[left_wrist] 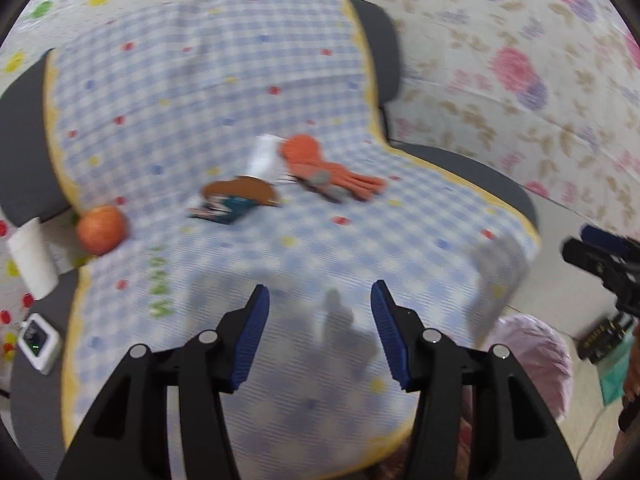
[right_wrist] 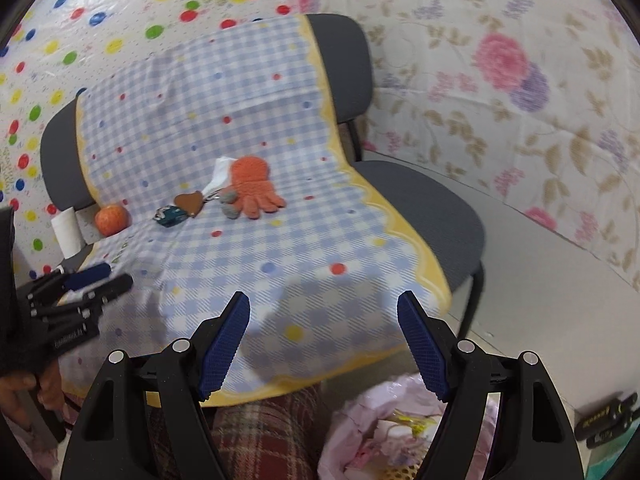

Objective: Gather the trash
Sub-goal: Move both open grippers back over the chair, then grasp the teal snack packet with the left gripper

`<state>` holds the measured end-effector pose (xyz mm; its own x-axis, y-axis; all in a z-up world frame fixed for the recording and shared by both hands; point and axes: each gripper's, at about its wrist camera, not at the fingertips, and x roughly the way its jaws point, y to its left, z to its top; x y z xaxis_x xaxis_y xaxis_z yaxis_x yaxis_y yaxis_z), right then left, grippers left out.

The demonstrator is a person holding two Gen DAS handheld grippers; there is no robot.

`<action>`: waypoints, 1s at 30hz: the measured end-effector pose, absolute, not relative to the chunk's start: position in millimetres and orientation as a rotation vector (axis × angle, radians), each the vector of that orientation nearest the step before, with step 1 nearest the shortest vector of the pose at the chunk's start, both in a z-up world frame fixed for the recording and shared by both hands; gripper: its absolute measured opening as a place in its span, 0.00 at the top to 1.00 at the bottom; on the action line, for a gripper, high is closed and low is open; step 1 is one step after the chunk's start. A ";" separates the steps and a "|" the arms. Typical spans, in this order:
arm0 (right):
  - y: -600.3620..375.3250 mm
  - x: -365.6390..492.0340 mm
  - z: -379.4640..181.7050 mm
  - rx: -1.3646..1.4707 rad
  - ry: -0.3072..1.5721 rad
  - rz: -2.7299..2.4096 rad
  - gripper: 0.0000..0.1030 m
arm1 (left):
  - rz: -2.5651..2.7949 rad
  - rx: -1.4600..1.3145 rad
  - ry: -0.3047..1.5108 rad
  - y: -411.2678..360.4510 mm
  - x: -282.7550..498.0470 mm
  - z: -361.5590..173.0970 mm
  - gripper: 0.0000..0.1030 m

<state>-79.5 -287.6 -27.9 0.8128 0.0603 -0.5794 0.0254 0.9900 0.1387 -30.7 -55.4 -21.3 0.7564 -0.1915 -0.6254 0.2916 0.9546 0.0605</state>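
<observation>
We are holding our left claw (left_wrist: 320, 300) over the near edge of the checked cloth (left_wrist: 224, 92), its blue pads standing well apart with nothing between them. Our right claw (right_wrist: 324, 308) is hanging just beside it, also spread wide and gripping nothing. The cloth is lying over two grey chairs (right_wrist: 424, 196) pushed side by side against a floral wall covering.

Toward the back of the seat, a small cluster of things is sitting on the cloth. A white crumpled tissue (right_wrist: 218, 176) is lying against the left side of an orange plush octopus (right_wrist: 254, 184). In front of the tissue a brown heart-shaped tag (right_wrist: 189, 202) is resting, touching a dark teal wrapper (right_wrist: 170, 216) to its left. Two small grey pompoms (right_wrist: 230, 204) are sitting at the octopus's lower left. Further left, an orange fruit (right_wrist: 111, 220) is sitting at the cloth's edge, near a white paper roll (right_wrist: 67, 230) standing upright on the bare seat. In the left wrist view, which is blurring somewhat, a small white device (left_wrist: 39, 342) is lying on the chair below that roll.

Below our right claw, a pink trash bag (right_wrist: 384, 432) is gaping open on the floor, with crumpled paper inside it.
</observation>
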 end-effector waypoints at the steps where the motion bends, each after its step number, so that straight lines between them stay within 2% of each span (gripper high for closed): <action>1: -283.0 -72.9 -28.4 0.139 0.626 0.035 0.30 | -0.227 0.153 0.650 -44.9 -24.4 -15.4 0.49; 10: -257.6 -17.8 -22.1 0.082 0.618 0.094 0.32 | -0.077 0.168 0.550 -15.2 16.3 21.5 0.39; 16: -251.0 18.5 -6.9 0.059 0.585 0.106 0.32 | -0.075 0.169 0.535 -20.9 47.8 27.8 0.39; 18: -250.3 30.9 -4.5 0.063 0.579 0.109 0.32 | -0.087 0.166 0.539 -22.4 59.6 24.7 0.38; 22: -247.6 57.1 -5.9 0.079 0.587 0.112 0.32 | -0.128 0.168 0.580 -28.5 84.0 7.9 0.31; 30: -244.4 85.2 -18.1 0.108 0.618 0.126 0.32 | -0.136 0.151 0.731 -32.3 125.3 -33.4 0.31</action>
<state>85.2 -244.4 -18.1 0.8079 0.1500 -0.5699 -0.0854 0.9867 0.1386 125.3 -32.3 -33.4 0.7365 -0.0711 -0.6727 0.1761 0.9803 0.0892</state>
